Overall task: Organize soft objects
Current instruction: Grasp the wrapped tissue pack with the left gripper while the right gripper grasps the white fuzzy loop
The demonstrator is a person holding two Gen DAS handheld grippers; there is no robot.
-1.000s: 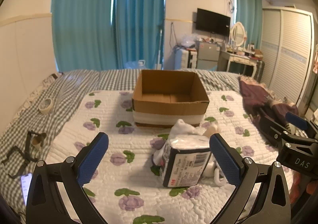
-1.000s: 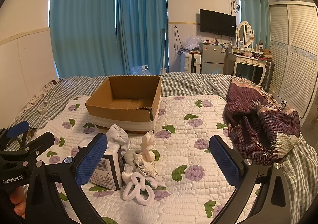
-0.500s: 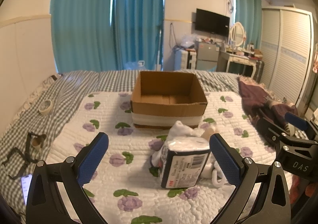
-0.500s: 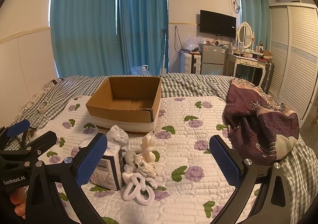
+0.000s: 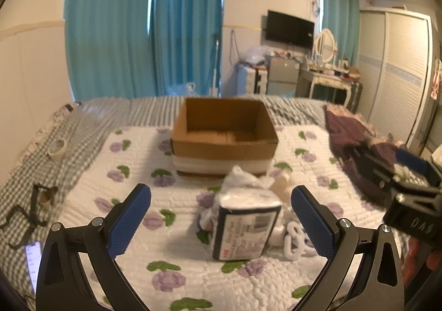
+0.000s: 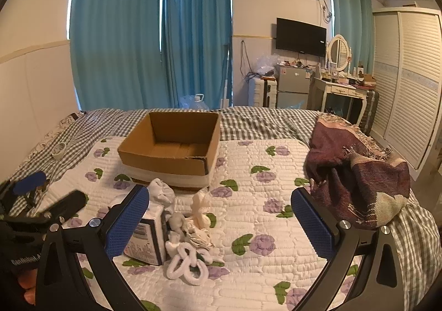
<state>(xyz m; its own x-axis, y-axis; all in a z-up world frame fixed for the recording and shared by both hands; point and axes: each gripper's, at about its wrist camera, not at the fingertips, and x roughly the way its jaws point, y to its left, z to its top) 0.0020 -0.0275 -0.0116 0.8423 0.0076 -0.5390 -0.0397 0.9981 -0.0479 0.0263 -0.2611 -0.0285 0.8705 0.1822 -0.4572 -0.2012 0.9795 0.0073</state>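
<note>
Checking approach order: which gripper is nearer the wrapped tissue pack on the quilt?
Left. The left gripper, open, faces the tissue pack head-on, roughly framing it between its fingers. The right gripper, open, sits further right; the pack lies behind its left finger.

Off to the right of my left jaws, the black body of my right gripper point(image 5: 414, 217) carries white letters reading "DAS". Left of my right jaws, my left gripper point(image 6: 25, 255) shows white lettering that begins "GenRobot.A", the rest cut off. Between my left jaws, the tissue pack point(image 5: 243, 228) bears a barcode label, its print too blurred to read.
</note>
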